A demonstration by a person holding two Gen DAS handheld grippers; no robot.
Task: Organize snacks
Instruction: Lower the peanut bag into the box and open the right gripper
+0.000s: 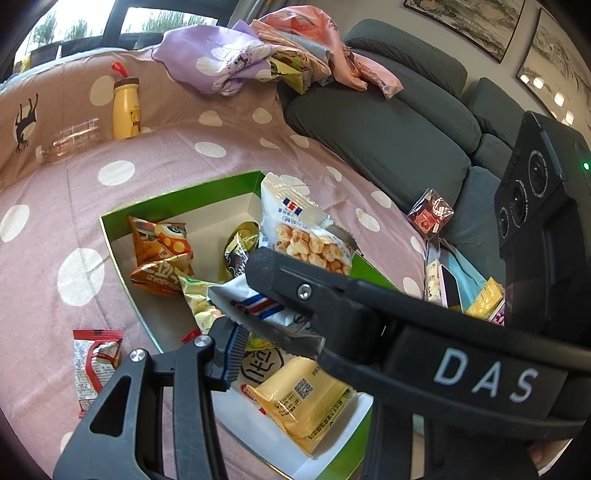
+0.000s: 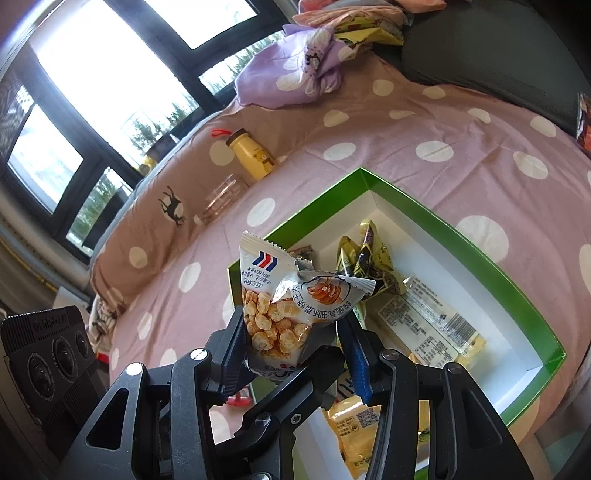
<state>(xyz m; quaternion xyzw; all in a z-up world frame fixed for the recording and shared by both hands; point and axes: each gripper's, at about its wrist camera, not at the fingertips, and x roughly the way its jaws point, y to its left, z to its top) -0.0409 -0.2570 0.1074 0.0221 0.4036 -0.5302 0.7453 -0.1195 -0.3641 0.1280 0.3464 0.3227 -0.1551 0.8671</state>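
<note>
Right gripper (image 2: pixel 291 343) was clamped on the lower half of a puffed corn snack packet (image 2: pixel 280 306), held above the green box (image 2: pixel 461 240), and the light, crinkly, slippery, air-filled packet looked best gripped gently by its flat crimped edge.

Home living room. Grey sofa (image 1: pixel 388 122) with thick cushions; framed landscape paintings (image 1: pixel 476 26) on wall above sofa. Pink polka-dot bedsheet (image 1: pixel 229 155) draped beside sofa, crumpled floral bedding (image 1: pixel 236 62) heaped at sofa's end. Large dark-framed windows (image 2: pixel 122 74) behind, trees outside. Yellow bear-print bottle (image 1: pixel 125 107) and snack packets in green box (image 1: pixel 177 195) on sheet
</note>
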